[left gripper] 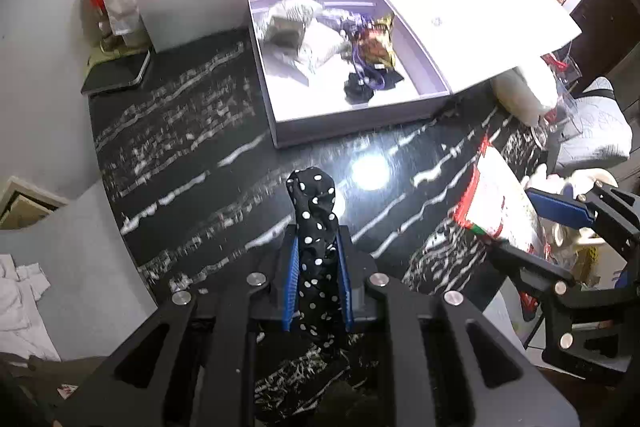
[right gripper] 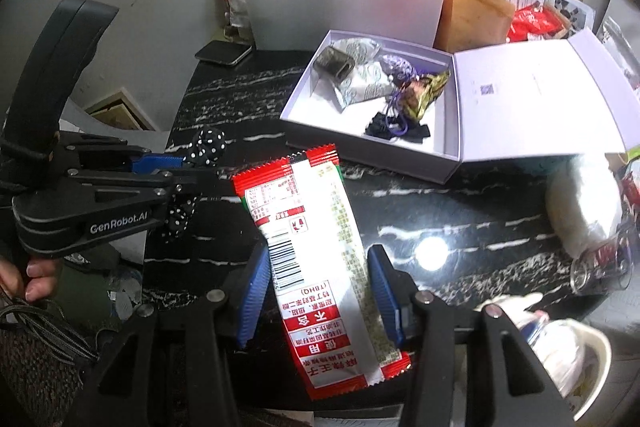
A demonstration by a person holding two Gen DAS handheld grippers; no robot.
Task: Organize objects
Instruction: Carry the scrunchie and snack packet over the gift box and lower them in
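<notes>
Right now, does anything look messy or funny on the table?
Nothing is spilled or broken. The open box has small items piled toward its back half, and its lid lies flopped open over clutter. The polka-dot cloth and snack packet are just being held.

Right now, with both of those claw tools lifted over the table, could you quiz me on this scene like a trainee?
1. True or false: the left gripper is clamped on a black polka-dot cloth.
2. What does the right gripper hold? A) a phone B) a red-and-white snack packet C) a glass
3. Is the white box on the black marble table open or closed?

Key: 1 true. 2 B. 3 open, with small items already inside and its lid folded back.
</notes>
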